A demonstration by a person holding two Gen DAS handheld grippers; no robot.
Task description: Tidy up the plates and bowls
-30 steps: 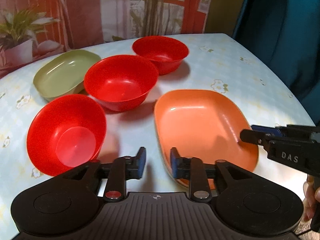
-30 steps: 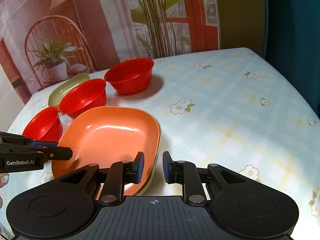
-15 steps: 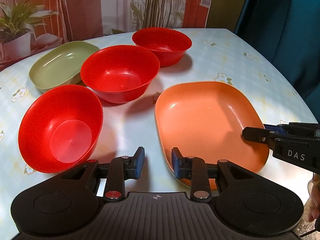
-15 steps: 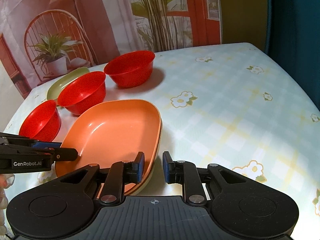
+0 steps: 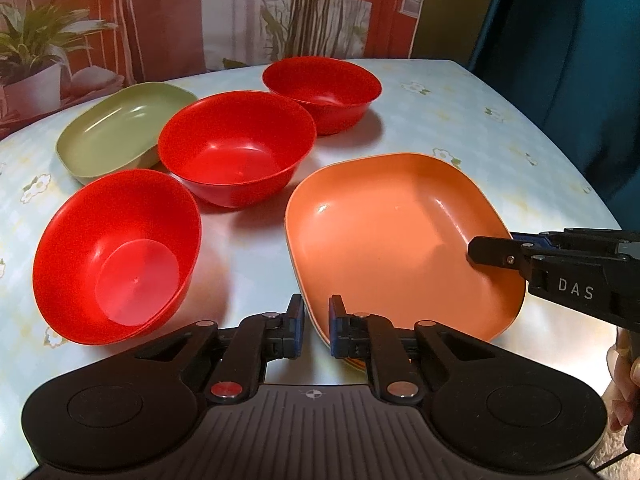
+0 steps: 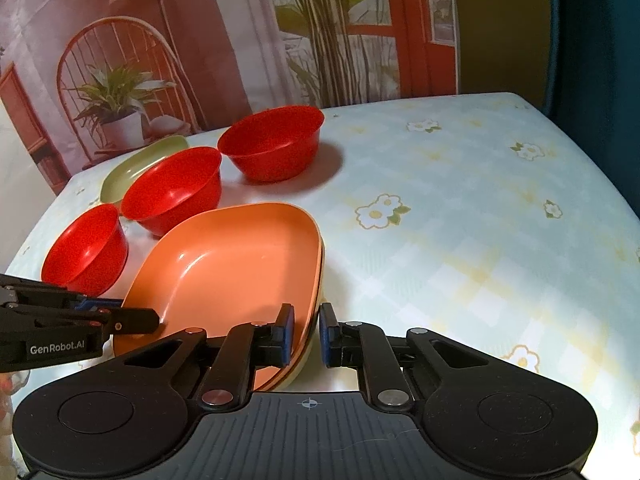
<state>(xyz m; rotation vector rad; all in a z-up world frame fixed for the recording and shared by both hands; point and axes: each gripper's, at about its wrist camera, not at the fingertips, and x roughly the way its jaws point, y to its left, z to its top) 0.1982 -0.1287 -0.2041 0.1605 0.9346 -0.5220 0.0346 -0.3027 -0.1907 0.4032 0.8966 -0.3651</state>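
Observation:
An orange plate (image 5: 392,232) tops a small stack of plates on the flowered table; a cream rim (image 6: 304,364) shows beneath it. My left gripper (image 5: 317,322) straddles the stack's near left rim, its jaws closing with the pads pressing on it. My right gripper (image 6: 306,332) is shut on the opposite edge of the same stack. In the left wrist view the right gripper (image 5: 480,250) reaches over the plate's right rim. Three red bowls (image 5: 116,256) (image 5: 236,148) (image 5: 322,92) and a green plate (image 5: 116,128) sit to the left and behind.
The table (image 6: 460,208) has a pale blue cloth with flowers and open surface to the right of the plates. A printed backdrop (image 6: 200,40) hangs behind the far edge and a dark teal curtain (image 5: 580,60) on the right. A person's hand (image 5: 624,376) shows at the right edge.
The left jaws have narrowed onto the plate stack's rim. The right jaws have drawn in a little on the opposite edge. Both hands stayed nearly in place.

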